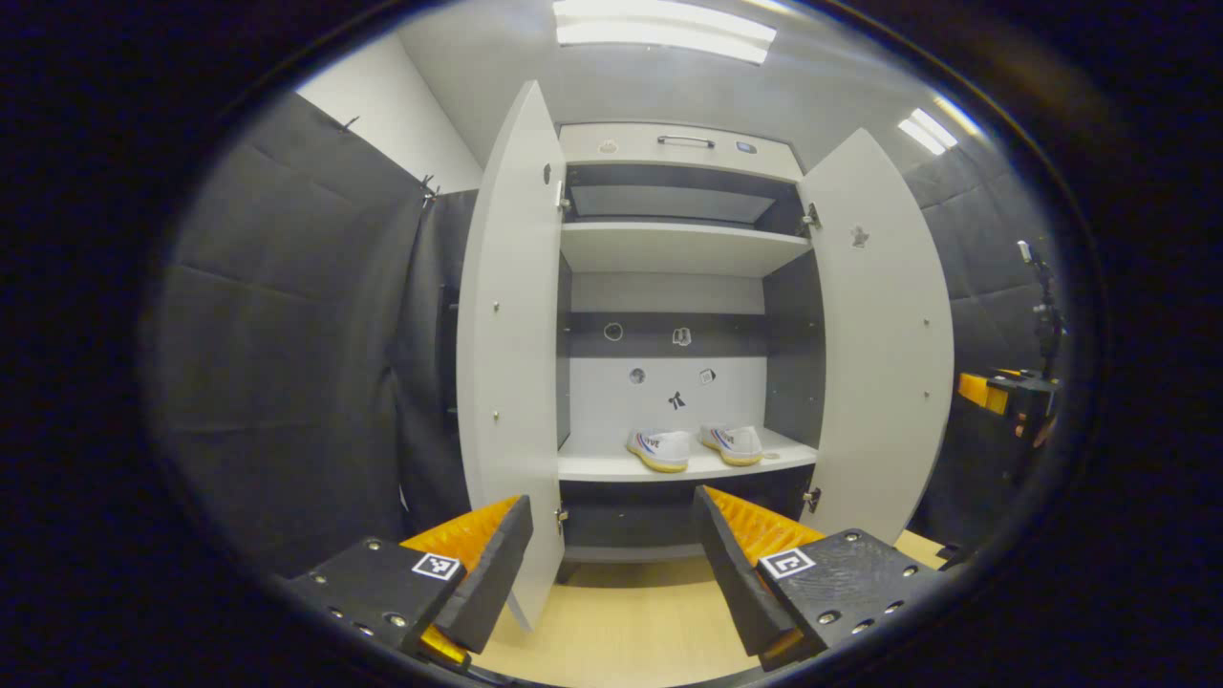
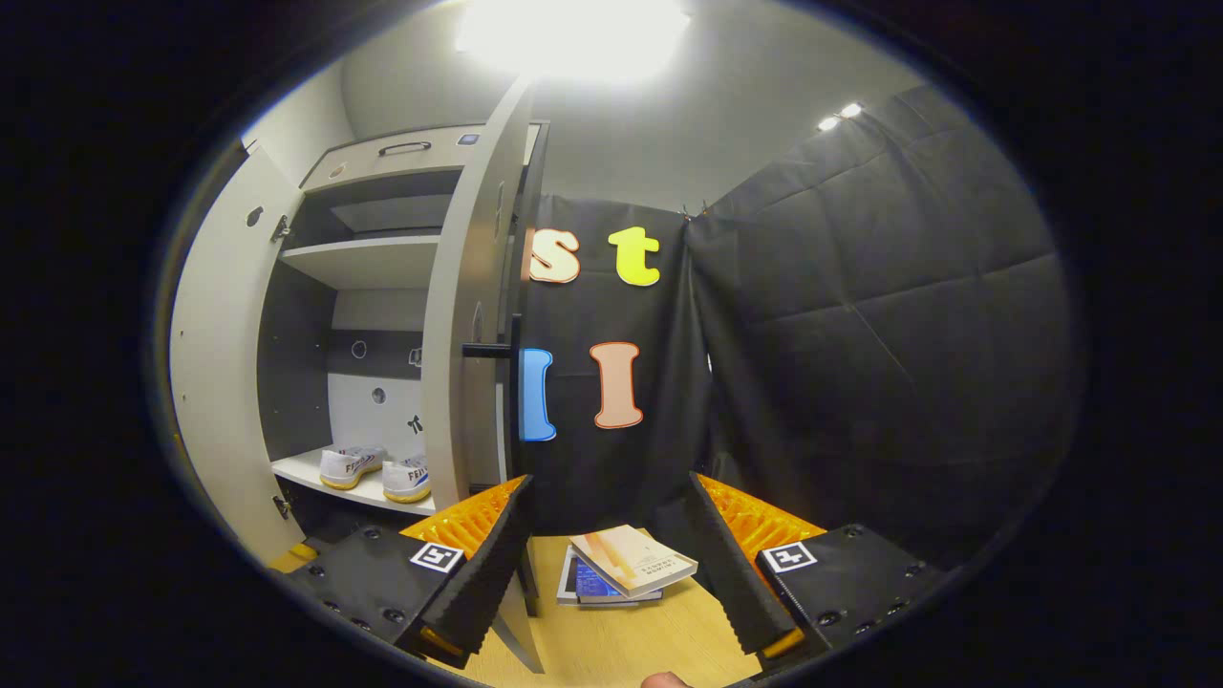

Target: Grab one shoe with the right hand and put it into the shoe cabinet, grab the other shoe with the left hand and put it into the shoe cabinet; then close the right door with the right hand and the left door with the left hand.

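On the lower shelf (image 1: 611, 468) of the shoe cabinet (image 1: 678, 143), near its front edge, both shoes sit side by side: one shoe (image 1: 659, 449) and the other shoe (image 1: 733, 443); that half looks done; the left door (image 1: 511, 354) and right door (image 1: 884, 334) stand open, so both closings remain; the left gripper (image 1: 611, 564) and right gripper (image 2: 607, 564) hang spread and empty, the right one near its door's edge.

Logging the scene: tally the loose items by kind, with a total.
Shoes: 2, and, side by side on the cabinet shelf
Books: 2, stacked on the floor, top, bottom
Total: 4
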